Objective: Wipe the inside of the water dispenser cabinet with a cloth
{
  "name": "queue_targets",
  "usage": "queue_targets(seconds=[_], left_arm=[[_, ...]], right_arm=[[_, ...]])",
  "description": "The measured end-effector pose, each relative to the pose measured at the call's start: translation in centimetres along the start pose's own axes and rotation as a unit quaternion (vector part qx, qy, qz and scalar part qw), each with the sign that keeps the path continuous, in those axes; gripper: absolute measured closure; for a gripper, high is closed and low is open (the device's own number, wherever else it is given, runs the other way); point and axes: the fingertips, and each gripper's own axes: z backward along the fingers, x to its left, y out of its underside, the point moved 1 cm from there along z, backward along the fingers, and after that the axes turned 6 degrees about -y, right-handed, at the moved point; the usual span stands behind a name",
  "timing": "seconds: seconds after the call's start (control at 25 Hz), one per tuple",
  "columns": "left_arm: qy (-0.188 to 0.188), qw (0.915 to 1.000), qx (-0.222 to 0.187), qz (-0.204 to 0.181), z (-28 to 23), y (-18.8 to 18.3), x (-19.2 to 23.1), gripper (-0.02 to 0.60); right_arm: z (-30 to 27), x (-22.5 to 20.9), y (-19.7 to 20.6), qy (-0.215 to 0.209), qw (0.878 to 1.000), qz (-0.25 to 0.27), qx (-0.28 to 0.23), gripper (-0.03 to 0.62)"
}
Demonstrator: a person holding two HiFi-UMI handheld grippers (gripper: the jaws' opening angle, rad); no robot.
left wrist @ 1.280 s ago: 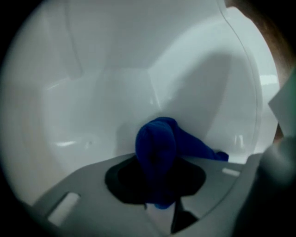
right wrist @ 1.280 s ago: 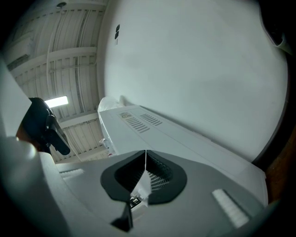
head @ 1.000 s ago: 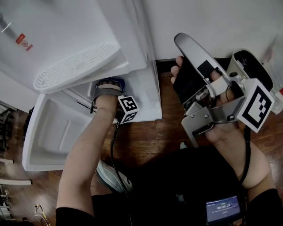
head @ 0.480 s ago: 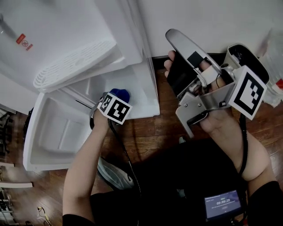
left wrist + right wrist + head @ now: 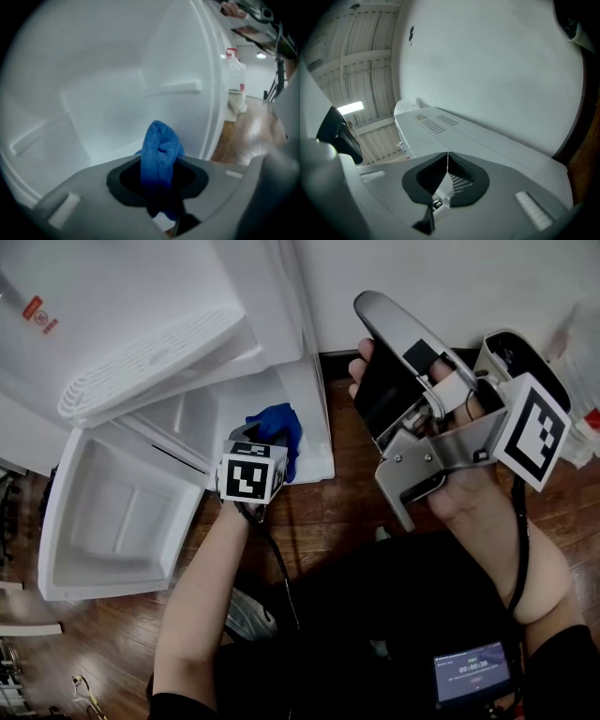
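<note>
The white water dispenser (image 5: 112, 306) has its lower cabinet (image 5: 202, 418) open, and the cabinet door (image 5: 122, 521) swings out to the left. A blue cloth (image 5: 278, 430) hangs at the cabinet's front right edge, with my left gripper (image 5: 267, 448) shut on it. In the left gripper view the cloth (image 5: 160, 145) sticks up between the jaws of the left gripper (image 5: 159, 187), facing the cabinet's white inner wall (image 5: 108, 89) with its ledges. My right gripper (image 5: 375, 320) is held up at the right, shut and empty. In its own view the right gripper (image 5: 446, 164) points at the dispenser's body (image 5: 454, 131).
The white drip grille (image 5: 150, 357) juts out above the cabinet. Brown wooden floor (image 5: 328, 512) lies in front. A water bottle (image 5: 236, 79) stands to the right by the wall. A small screen (image 5: 472, 677) and a shoe (image 5: 246, 615) show at the bottom.
My left gripper has drawn out of the cabinet toward the right and rolled over, so its marker cube faces up and the blue cloth shows. The right gripper has stayed put.
</note>
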Motion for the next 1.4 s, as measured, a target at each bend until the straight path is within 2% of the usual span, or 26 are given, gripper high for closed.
queue_targets(seconds=[0.08, 0.16, 0.24, 0.28, 0.4, 0.52, 0.68, 0.72, 0.8, 0.84, 0.88, 0.92, 1.0, 1.04, 1.08, 1.12, 1.24, 1.32, 1.4], left_arm=[[-0.038, 0.9980, -0.035, 0.036, 0.2, -1.5, 1.9, 0.463], [-0.099, 0.9935, -0.051, 0.023, -0.2, -3.2, 4.7, 0.462], [-0.141, 0.9896, -0.025, -0.014, -1.3, -3.4, 7.0, 0.462], [-0.140, 0.9897, 0.003, -0.030, -1.9, -2.7, 7.3, 0.462], [-0.084, 0.9930, 0.065, -0.051, -2.9, 0.0, 5.4, 0.465], [-0.047, 0.9949, 0.072, -0.052, -1.8, 1.7, 3.3, 0.469], [0.048, 0.9954, 0.083, -0.010, 1.6, 3.2, -0.8, 0.469], [0.057, 0.9947, 0.085, 0.001, 2.5, 3.5, -1.3, 0.469], [0.026, 0.9960, 0.080, 0.032, 3.9, 3.9, -0.4, 0.468], [-0.006, 0.9954, 0.069, 0.065, 4.3, 4.1, 0.8, 0.468], [-0.048, 0.9912, 0.054, 0.111, 4.8, 4.5, 2.3, 0.468], [-0.097, 0.9815, 0.039, 0.160, 5.5, 5.1, 4.1, 0.467], [-0.184, 0.9530, 0.024, 0.239, 7.2, 7.0, 6.9, 0.466], [-0.208, 0.9409, 0.024, 0.266, 8.0, 8.0, 7.5, 0.466], [-0.217, 0.9335, 0.028, 0.284, 8.3, 9.0, 7.7, 0.467], [-0.213, 0.9312, 0.035, 0.294, 8.0, 9.9, 7.6, 0.466], [-0.199, 0.9358, 0.048, 0.287, 6.4, 11.2, 7.9, 0.466], [-0.226, 0.9326, 0.031, 0.280, 7.4, 10.4, 9.5, 0.466], [-0.263, 0.9267, -0.010, 0.268, 10.2, 7.8, 11.2, 0.465]], right_arm=[[0.0, 0.0, 0.0, 0.000, 1.000, -0.001, 0.000, 0.585], [-0.1, 0.0, -0.1, -0.001, 1.000, 0.000, -0.001, 0.585], [0.0, -0.1, 0.0, 0.002, 1.000, 0.002, -0.001, 0.585], [0.1, -0.2, 0.1, 0.004, 1.000, 0.001, 0.000, 0.585], [0.2, -0.5, 0.1, 0.008, 1.000, -0.002, 0.001, 0.585], [0.1, -0.3, 0.1, 0.001, 1.000, -0.004, 0.001, 0.585], [0.0, -0.3, 0.2, 0.000, 1.000, -0.005, 0.002, 0.585], [0.0, -0.2, 0.3, 0.000, 1.000, -0.006, 0.004, 0.586], [-0.1, -0.1, 0.2, -0.002, 1.000, -0.007, 0.006, 0.585], [-0.1, -0.1, 0.2, -0.003, 1.000, -0.007, 0.006, 0.585], [0.0, -0.1, 0.1, -0.003, 1.000, -0.005, 0.006, 0.586], [0.0, -0.1, 0.1, -0.003, 1.000, -0.002, 0.005, 0.586], [0.1, -0.2, 0.1, 0.000, 1.000, 0.003, 0.005, 0.586], [0.1, -0.3, 0.1, 0.003, 1.000, 0.005, 0.005, 0.586], [0.2, -0.4, 0.1, 0.006, 1.000, 0.006, 0.005, 0.586], [0.3, -0.5, 0.1, 0.009, 1.000, 0.008, 0.005, 0.586], [0.3, -0.7, 0.0, 0.014, 1.000, 0.010, 0.003, 0.586], [0.5, -0.7, 0.0, 0.017, 1.000, 0.009, 0.001, 0.586], [0.5, -0.9, -0.1, 0.019, 1.000, 0.008, 0.001, 0.587]])
